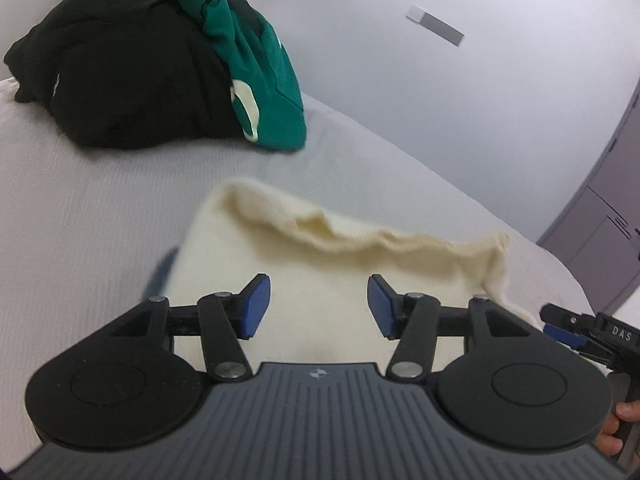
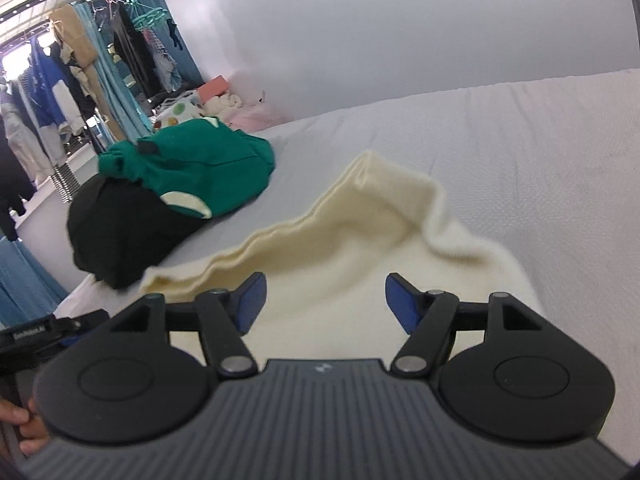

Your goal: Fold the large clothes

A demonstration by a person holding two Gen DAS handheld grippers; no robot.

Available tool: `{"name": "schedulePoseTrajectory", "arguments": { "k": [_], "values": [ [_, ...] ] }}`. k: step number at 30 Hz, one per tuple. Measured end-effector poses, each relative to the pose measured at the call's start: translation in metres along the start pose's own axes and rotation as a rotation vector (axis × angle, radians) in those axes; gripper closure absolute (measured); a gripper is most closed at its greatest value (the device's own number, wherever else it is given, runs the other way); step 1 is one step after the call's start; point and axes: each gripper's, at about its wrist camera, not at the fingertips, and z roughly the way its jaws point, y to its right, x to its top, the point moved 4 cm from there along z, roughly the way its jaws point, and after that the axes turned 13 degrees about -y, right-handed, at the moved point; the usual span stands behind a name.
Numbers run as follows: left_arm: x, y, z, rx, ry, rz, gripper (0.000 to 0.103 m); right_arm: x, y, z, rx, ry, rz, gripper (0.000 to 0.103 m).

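Step in hand: likely taking hold of the cream sweater (image 1: pixel 320 264) for a fold; best to pinch both layers at the edge, both sides level, then lift evenly to avoid dragging.
Left gripper (image 1: pixel 319 306): wide apart, holding nothing, hovering over the sweater's flat part.
Right gripper (image 2: pixel 325 304): wide apart, empty, just above the cloth.
Sweater: directly ahead of and beneath both grippers, on the bed (image 1: pixel 80 208); rumpled far edge just beyond the fingertips.
Other clothes: black garment (image 1: pixel 132 80) and green garment (image 1: pixel 260 76) piled well ahead, to the left.
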Motion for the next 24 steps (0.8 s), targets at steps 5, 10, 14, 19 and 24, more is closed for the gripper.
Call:
{"name": "schedulePoseTrajectory", "arguments": {
  "k": [5, 10, 14, 19, 24],
  "values": [
    [-0.043, 0.013, -0.016, -0.035, -0.049, -0.018, 0.041, -0.034, -0.015, -0.022, 0.009, -0.022, 0.02, 0.034],
    [-0.074, 0.018, -0.023, -0.094, -0.091, -0.076, 0.031, -0.065, -0.016, -0.033, 0.079, -0.06, 0.127, 0.034],
    [-0.091, 0.011, -0.013, -0.146, -0.16, -0.154, 0.028, -0.086, -0.012, -0.032, 0.123, -0.106, 0.236, 0.034],
    [-0.102, -0.007, 0.005, -0.176, -0.236, -0.281, 0.026, -0.103, 0.005, -0.014, 0.213, -0.159, 0.427, 0.023],
    [-0.109, -0.032, 0.026, -0.248, -0.268, -0.474, 0.018, -0.114, 0.033, 0.005, 0.269, -0.182, 0.654, 0.017]
  ]
}}
